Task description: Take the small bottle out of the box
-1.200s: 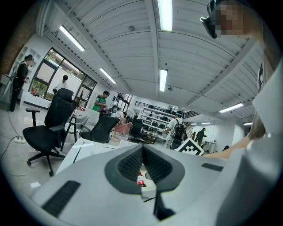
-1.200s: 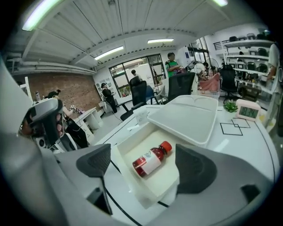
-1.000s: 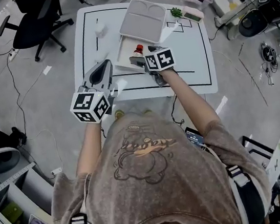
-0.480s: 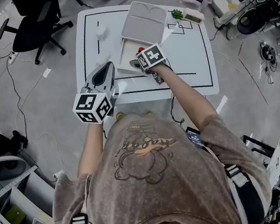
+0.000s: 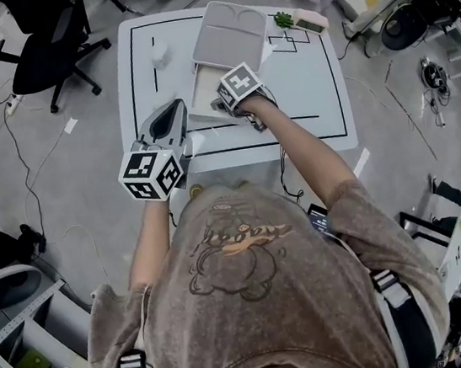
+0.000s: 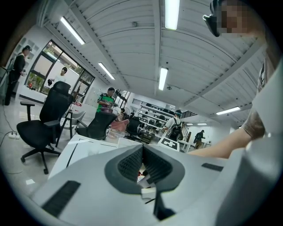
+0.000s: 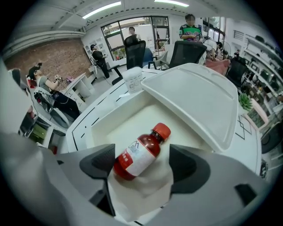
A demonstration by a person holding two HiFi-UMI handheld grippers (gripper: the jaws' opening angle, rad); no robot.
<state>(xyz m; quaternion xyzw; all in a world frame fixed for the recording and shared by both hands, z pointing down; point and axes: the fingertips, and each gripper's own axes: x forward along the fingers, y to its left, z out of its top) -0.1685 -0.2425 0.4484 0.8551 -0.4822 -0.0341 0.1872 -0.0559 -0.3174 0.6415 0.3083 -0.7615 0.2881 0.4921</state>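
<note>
The small bottle (image 7: 139, 152) has a red cap, dark red contents and a white label. It lies on its side on a white paper sheet (image 7: 141, 190) in the open white box (image 7: 110, 121). My right gripper (image 7: 143, 165) points steeply down over it with a jaw on either side. The jaws have just been closing; the left pad is close to the bottle's base and the right pad stands apart. In the head view the right gripper (image 5: 229, 100) and its marker cube cover the bottle. My left gripper (image 5: 174, 108) hovers near the table's front edge, shut and empty.
The box lid (image 5: 231, 34) lies open toward the far side. A white cup (image 5: 160, 55) stands at the far left of the white table (image 5: 321, 98), a green plant piece (image 5: 284, 20) at the far right. A black office chair (image 5: 42, 52) is beyond the table.
My right gripper has sunk into the box and tipped downward; its cube now covers the bottle in the head view. The left gripper has stayed where it was.
</note>
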